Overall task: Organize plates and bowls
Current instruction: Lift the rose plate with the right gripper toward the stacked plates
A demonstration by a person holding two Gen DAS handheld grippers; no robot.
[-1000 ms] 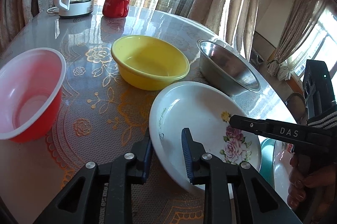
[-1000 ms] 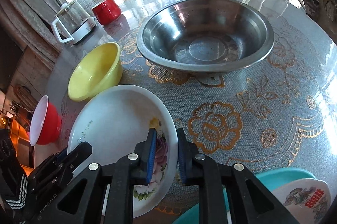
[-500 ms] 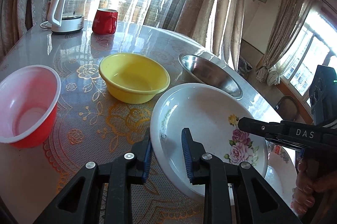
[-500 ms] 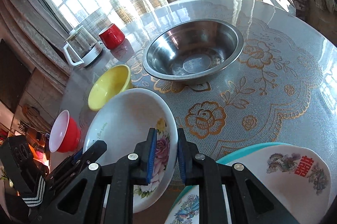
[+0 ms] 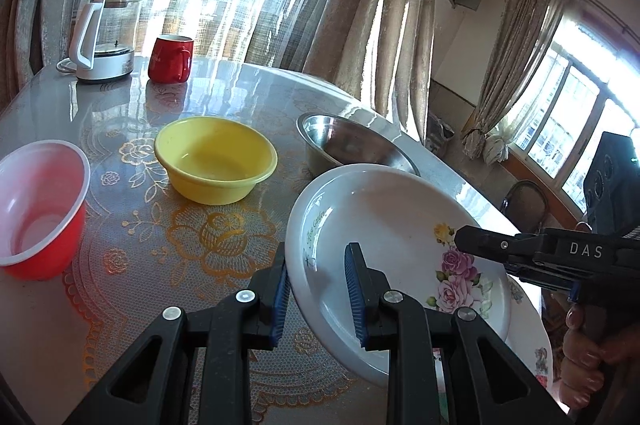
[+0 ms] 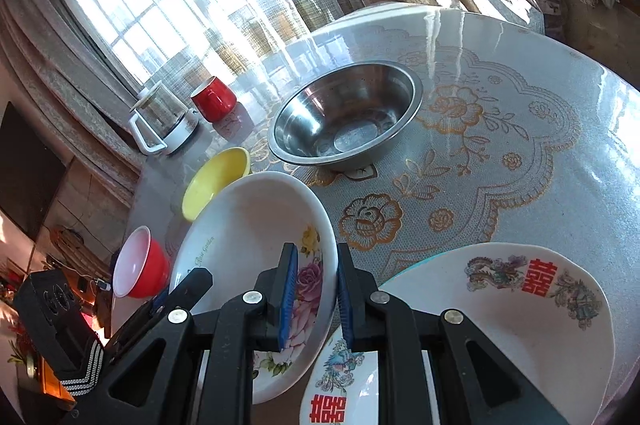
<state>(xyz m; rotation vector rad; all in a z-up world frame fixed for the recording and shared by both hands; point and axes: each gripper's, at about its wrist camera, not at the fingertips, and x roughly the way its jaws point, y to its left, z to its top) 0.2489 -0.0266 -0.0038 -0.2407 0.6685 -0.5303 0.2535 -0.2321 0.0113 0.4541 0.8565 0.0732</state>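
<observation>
Both grippers hold a white plate with pink roses tilted above the table. My left gripper is shut on its left rim, one pad under it and one on top. My right gripper is shut on the opposite rim by the rose print; from the left wrist it shows side-on. The left gripper's tip shows at the plate's far edge. On the table stand a yellow bowl, a steel bowl and a red bowl. Two white plates with red characters lie under the right gripper.
A glass kettle and a red mug stand at the table's far side by the curtained window. A teal rim shows beneath the printed plates. A person's hand grips the right gripper's handle. The table edge curves off to the right.
Both grippers have risen with the rose plate and carried it toward the printed plates, which have come further into the right wrist view. The bowls have not moved.
</observation>
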